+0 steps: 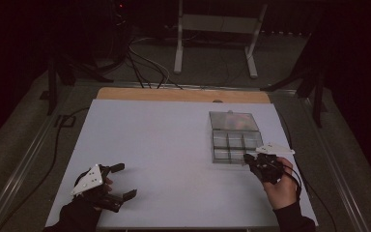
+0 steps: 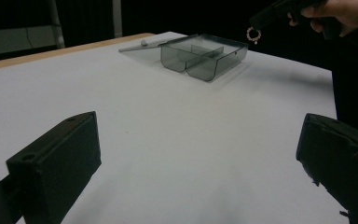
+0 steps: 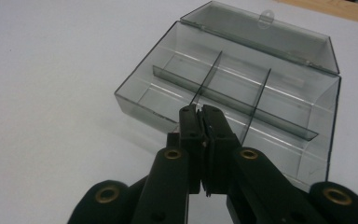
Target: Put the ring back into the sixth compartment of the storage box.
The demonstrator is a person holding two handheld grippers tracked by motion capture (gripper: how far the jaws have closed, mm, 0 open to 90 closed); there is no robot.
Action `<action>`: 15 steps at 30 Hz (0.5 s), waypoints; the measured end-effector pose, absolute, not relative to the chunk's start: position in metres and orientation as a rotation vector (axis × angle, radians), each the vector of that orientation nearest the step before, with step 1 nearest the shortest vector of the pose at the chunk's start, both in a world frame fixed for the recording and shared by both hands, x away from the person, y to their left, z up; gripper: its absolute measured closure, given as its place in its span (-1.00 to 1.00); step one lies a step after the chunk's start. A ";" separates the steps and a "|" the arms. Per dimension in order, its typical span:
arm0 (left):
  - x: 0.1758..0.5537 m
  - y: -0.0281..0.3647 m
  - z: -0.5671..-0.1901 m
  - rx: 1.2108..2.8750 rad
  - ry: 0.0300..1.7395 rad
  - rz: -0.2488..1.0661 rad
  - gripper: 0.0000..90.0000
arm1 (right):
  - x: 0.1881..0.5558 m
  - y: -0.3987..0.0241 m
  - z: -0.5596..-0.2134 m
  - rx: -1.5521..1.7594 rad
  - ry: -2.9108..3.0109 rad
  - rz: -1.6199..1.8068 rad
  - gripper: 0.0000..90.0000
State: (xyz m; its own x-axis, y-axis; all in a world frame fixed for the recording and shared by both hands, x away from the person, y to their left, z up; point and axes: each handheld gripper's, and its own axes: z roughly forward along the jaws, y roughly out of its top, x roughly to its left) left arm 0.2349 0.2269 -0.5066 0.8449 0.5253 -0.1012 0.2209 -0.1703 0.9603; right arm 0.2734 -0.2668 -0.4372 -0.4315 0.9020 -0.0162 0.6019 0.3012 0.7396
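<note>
The right gripper [image 3: 204, 112] is closed on a small ring [image 2: 253, 33], above the open clear box [image 3: 242, 88]. The left gripper [image 1: 121, 181] rests open on the table [image 1: 164, 159].

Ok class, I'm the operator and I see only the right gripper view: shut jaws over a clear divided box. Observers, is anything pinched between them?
Observer: Yes. The left gripper view shows a small ring hanging from the tips of the right hand-held gripper.
Operator: Where is the other hand-held gripper?
Observer: In the high view the left hand-held gripper is near the table's front left corner, jaws wide open with nothing between them.
Operator: And where does the box stand on the table?
Observer: The box stands on the right half, well apart from the left hand-held gripper.
</note>
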 end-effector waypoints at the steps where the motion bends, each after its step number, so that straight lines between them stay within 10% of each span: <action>1: 0.235 0.227 -0.507 1.752 0.575 0.297 -0.98 | 0.275 -0.268 -0.436 1.341 2.137 0.935 0.95; 15: 0.235 0.227 -0.507 1.752 0.575 0.297 -0.98 | 0.283 -0.275 -0.431 1.361 2.105 0.935 0.95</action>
